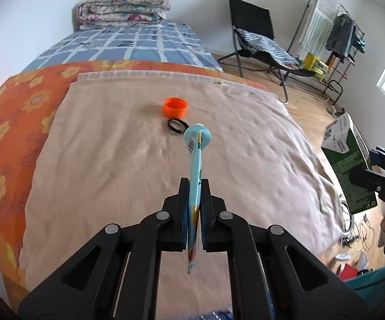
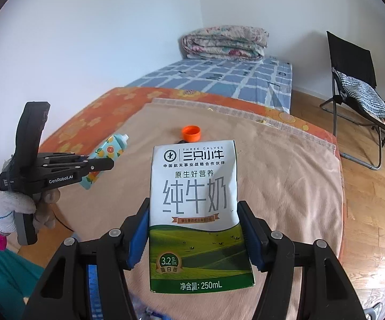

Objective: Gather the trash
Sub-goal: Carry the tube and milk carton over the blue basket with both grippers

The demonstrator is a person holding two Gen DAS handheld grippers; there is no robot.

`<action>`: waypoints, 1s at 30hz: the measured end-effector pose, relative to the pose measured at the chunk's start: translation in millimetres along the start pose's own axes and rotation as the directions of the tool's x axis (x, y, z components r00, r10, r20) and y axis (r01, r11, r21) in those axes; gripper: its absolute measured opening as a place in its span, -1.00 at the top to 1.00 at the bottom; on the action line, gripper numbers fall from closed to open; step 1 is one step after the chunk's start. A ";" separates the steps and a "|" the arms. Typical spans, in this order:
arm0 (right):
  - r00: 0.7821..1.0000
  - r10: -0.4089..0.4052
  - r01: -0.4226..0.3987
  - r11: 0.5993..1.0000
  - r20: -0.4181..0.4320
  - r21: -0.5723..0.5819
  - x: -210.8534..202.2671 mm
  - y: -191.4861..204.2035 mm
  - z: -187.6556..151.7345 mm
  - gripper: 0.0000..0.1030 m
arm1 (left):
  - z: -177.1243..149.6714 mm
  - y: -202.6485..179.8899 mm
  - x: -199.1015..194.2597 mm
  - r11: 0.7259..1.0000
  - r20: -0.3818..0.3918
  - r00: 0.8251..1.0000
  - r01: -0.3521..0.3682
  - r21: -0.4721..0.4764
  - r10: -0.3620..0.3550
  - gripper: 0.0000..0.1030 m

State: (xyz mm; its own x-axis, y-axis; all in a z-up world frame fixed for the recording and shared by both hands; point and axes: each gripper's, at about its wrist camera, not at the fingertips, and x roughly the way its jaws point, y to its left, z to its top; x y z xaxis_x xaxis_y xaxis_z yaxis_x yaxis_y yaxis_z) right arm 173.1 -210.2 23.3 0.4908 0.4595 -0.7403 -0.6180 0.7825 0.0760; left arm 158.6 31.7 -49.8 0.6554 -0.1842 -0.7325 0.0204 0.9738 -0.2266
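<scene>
My left gripper is shut on a flattened light-blue tube with fruit print and holds it above the beige blanket; the tube also shows in the right wrist view. My right gripper is shut on a white and green milk carton and holds it upright above the blanket; the carton also shows at the right of the left wrist view. An orange bottle cap and a black ring lie on the blanket ahead. The cap shows in the right wrist view.
The blanket lies over an orange flowered sheet on a bed with a blue checked cover and a folded quilt. A black folding chair and a clothes rack stand on the wooden floor at right.
</scene>
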 end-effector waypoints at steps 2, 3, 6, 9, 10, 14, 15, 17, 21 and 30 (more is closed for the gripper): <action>1.000 -0.001 0.001 1.000 0.013 -0.010 -14.8 6.4 -10.0 -0.25 | -9.1 -7.8 -13.0 1.000 0.002 1.000 0.012 0.014 -0.012 0.90; 1.000 0.000 0.000 1.000 0.016 -0.015 -20.4 9.2 -14.6 -0.25 | -14.7 -11.8 -19.5 1.000 0.002 1.000 0.020 0.020 -0.020 0.90; 1.000 0.014 -0.014 1.000 0.020 -0.024 -34.4 19.0 -31.7 -0.25 | -35.0 -24.0 -40.1 0.998 0.000 0.999 0.044 0.036 -0.044 0.90; 0.999 0.029 -0.028 0.999 0.016 -0.033 -44.2 31.6 -49.1 -0.25 | -55.5 -32.7 -53.6 0.997 -0.010 0.998 0.060 0.047 -0.060 0.90; 0.999 0.036 -0.035 0.999 0.015 -0.036 -47.4 36.6 -56.3 -0.25 | -61.6 -34.4 -56.6 0.997 -0.014 0.998 0.066 0.047 -0.065 0.90; 0.998 0.063 -0.063 0.998 0.011 -0.032 -55.8 50.1 -78.2 -0.25 | -90.6 -37.2 -67.6 0.996 -0.041 0.995 0.087 0.031 -0.086 0.90; 0.997 0.073 -0.073 0.997 0.008 -0.028 -57.4 52.9 -84.1 -0.25 | -98.3 -36.7 -69.9 0.996 -0.049 0.995 0.091 0.026 -0.089 0.90; 0.996 0.092 -0.092 0.996 -0.002 -0.020 -58.5 58.8 -97.3 -0.25 | -110.2 -35.7 -72.0 0.995 -0.064 0.994 0.094 0.017 -0.092 0.90; 0.993 0.112 -0.112 0.994 -0.040 -0.010 -52.2 67.3 -119.8 -0.25 | -139.3 -35.9 -69.7 0.997 -0.113 0.991 0.079 0.018 -0.077 0.90; 0.978 0.145 -0.151 0.988 -0.149 -0.031 -32.1 87.4 -153.5 -0.25 | -191.2 -41.5 -51.9 0.996 -0.248 0.965 0.092 0.021 -0.084 0.90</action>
State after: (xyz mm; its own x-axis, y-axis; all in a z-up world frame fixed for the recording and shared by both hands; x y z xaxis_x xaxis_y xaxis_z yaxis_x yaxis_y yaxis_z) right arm 9.1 -221.0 -48.8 0.2991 0.5004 -0.8125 -0.7037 0.6907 0.1664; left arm -20.7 -24.7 -125.1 0.4440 -0.2922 -0.8471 0.0963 0.9554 -0.2791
